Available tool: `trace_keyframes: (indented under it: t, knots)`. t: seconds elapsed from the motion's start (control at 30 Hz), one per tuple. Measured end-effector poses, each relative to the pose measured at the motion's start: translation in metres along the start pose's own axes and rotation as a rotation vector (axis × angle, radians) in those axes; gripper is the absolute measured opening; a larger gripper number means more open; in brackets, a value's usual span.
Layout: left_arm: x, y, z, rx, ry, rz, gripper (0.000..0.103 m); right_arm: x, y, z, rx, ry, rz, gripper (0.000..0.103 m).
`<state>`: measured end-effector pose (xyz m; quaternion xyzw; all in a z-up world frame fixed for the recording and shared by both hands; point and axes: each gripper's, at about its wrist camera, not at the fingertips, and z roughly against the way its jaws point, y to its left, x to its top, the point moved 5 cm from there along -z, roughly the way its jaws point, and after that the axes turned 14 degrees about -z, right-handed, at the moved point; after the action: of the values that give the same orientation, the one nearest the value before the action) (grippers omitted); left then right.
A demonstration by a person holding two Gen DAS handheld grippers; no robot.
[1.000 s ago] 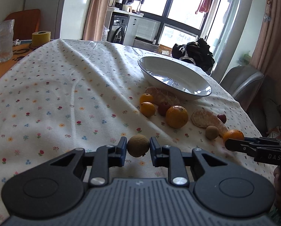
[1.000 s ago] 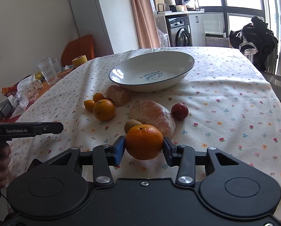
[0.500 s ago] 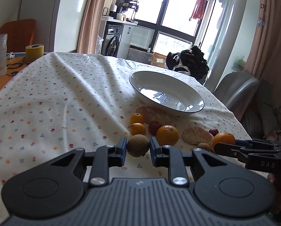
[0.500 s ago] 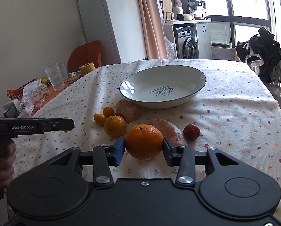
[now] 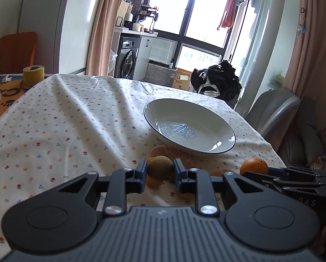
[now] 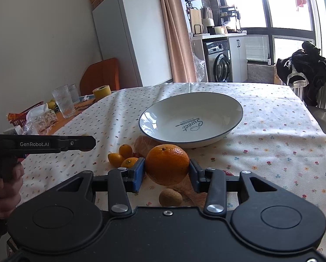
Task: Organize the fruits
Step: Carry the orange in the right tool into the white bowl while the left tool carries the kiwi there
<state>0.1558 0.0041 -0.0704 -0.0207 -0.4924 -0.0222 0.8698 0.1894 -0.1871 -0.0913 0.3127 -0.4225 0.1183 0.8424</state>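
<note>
The left gripper (image 5: 160, 172) is closed on a small brownish-green fruit (image 5: 160, 168), its blue pads pressing the fruit's two sides, held above the floral tablecloth (image 5: 75, 131). The right gripper (image 6: 167, 168) is clamped the same way on a large orange (image 6: 167, 164), which bulges well past the pads above and below.

From the left wrist view, a peeled citrus (image 5: 163, 151) lies at 12 o'clock just beyond the held fruit, and the white bowl (image 5: 217, 150) with a dark rim sits behind it toward 1 o'clock, nothing inside it. The right gripper with its orange shows at 3 o'clock.

From the right wrist view, another small brown fruit (image 6: 170, 197) lies on the cloth at 6 o'clock under the orange, beside a peeled citrus partly hidden by the fingers. Three small oranges (image 6: 121, 156) cluster at 9 to 10 o'clock, and a red fruit (image 6: 227, 172) peeks out at 3 o'clock. The bowl stands at 12 o'clock, printed "Sweet". The left gripper's side and a hand (image 6: 3, 187) on its grip appear at 9 o'clock. A glass (image 6: 62, 103) and a yellow tape roll (image 6: 101, 92) stand far off at 10 o'clock.

The orange is bright, dimpled, stem end up. The brown fruit is dull and smooth.

Compared with a second ago, both grippers have risen and moved toward the bowl, each grip unchanged.
</note>
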Motion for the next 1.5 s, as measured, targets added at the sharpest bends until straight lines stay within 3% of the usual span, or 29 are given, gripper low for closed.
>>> trace_keyframes:
  t: [0.67, 1.5]
  knots:
    - [0.038, 0.014, -0.037, 0.028, -0.008, 0.003, 0.024, 0.034, -0.004, -0.032, 0.011, -0.046, -0.01, 0.041]
    - [0.05, -0.009, -0.108, -0.05, 0.087, -0.069, 0.024, 0.044, -0.025, -0.074, -0.018, -0.032, -0.051, 0.041]
